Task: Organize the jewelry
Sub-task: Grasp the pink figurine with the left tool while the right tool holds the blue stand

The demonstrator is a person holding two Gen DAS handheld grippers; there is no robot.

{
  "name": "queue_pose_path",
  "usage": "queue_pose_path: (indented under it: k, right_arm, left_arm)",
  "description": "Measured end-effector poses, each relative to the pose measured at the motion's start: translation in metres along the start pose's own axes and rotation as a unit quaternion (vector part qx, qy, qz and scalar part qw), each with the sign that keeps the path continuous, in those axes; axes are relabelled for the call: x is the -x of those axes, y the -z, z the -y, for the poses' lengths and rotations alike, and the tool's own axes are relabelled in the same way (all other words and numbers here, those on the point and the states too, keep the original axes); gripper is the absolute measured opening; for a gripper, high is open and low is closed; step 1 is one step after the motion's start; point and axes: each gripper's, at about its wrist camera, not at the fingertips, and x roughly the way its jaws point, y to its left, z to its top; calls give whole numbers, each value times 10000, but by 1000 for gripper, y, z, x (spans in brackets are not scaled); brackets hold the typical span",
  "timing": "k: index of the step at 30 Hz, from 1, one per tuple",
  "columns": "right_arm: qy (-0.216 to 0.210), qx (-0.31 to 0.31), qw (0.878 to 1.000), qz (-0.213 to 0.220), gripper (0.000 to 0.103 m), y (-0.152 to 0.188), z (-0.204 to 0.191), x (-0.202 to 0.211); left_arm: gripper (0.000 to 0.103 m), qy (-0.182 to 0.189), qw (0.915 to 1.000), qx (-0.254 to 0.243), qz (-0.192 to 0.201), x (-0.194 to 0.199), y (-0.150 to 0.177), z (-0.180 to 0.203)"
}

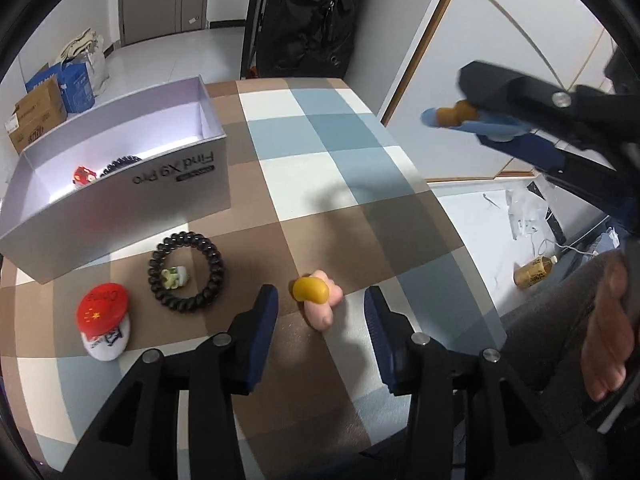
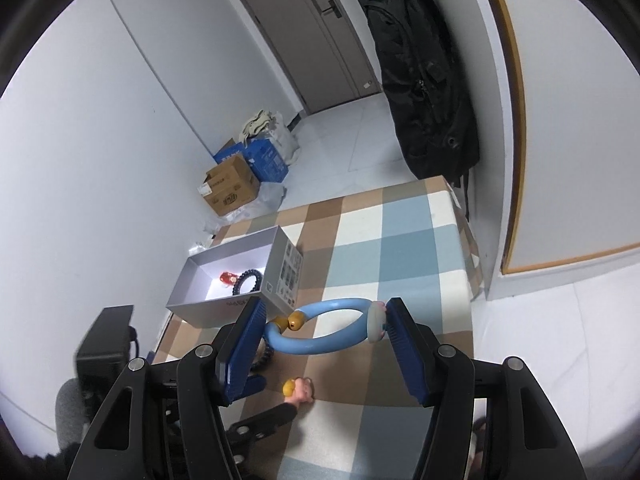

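My right gripper (image 2: 324,330) is shut on a light blue bangle (image 2: 320,346) with amber end beads and holds it in the air above the table; it also shows in the left wrist view (image 1: 472,122). My left gripper (image 1: 320,312) is open, low over the checked cloth, with a pink and yellow ring (image 1: 316,298) lying between its fingers. A black beaded bracelet (image 1: 186,272) with a small green charm (image 1: 174,277) inside it and a red and white badge (image 1: 105,320) lie to its left. The open grey box (image 1: 120,196) holds a red trinket (image 1: 83,175) and a dark bracelet (image 1: 120,163).
The table's right edge (image 1: 452,216) drops to the floor, where a bottle (image 1: 534,272) and scraps lie. A black bag (image 2: 424,88) hangs behind the table. Cardboard boxes (image 2: 230,186) sit on the floor at the far left.
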Motion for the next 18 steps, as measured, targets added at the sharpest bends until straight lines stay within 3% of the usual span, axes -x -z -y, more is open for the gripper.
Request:
queue_pose_path:
  k: [8,10,12,18]
  right_arm:
    - [15,-75,10000,54,61,0,8,8]
    - [15,-108,9999,61,61,1,9,9]
    - [15,-135,9999,65,61,1,10,9]
    - [-4,-116,9999,60,61,0,8,7]
  left_arm:
    - [39,-368,9992,-112,85,-11,3,5]
    - [22,-368,9991,-182,67,-12,4,9]
    - [22,-458,9985,-284,44,-11,4,12]
    - [22,-256,9996,39,105,0,2,-1]
